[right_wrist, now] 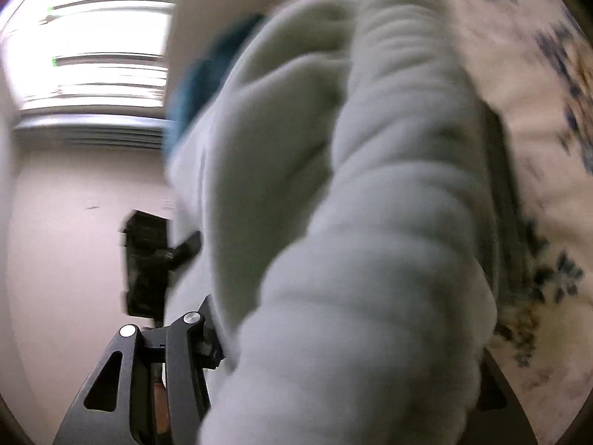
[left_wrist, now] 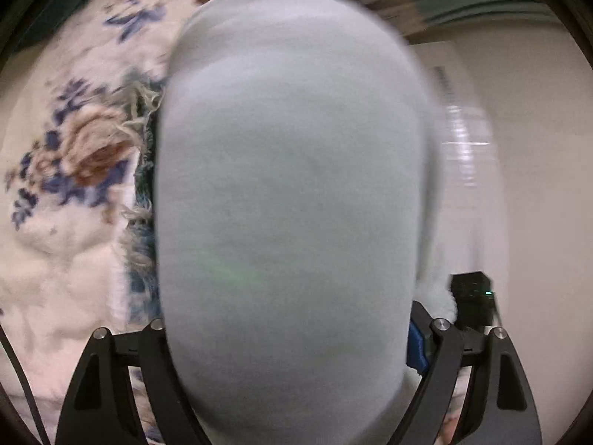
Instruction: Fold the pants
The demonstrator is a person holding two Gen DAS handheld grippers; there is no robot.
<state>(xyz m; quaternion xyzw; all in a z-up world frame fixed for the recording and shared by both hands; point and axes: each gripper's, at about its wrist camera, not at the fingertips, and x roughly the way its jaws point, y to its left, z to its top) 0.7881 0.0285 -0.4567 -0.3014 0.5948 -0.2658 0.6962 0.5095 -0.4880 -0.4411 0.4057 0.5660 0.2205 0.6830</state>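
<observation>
Pale grey pants [left_wrist: 285, 200] hang lifted above a flower-patterned rug [left_wrist: 66, 141], filling both views. The left gripper [left_wrist: 292, 382] and right gripper [right_wrist: 333, 389] each appear clamped on cloth, jaws hidden. The carry-over fold seems underway; next, lay the fabric flat and squared.

Both wrist views close behind pale pants [left_wrist: 285, 204], floral spread [left_wrist: 74, 148] shared beyond.

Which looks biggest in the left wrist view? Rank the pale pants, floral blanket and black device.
1. Pale pants: fill the middle, though closeness to the lens inflates them.
2. Floral blanket: covers the left side.
3. Black device: a small patch at right.
</observation>
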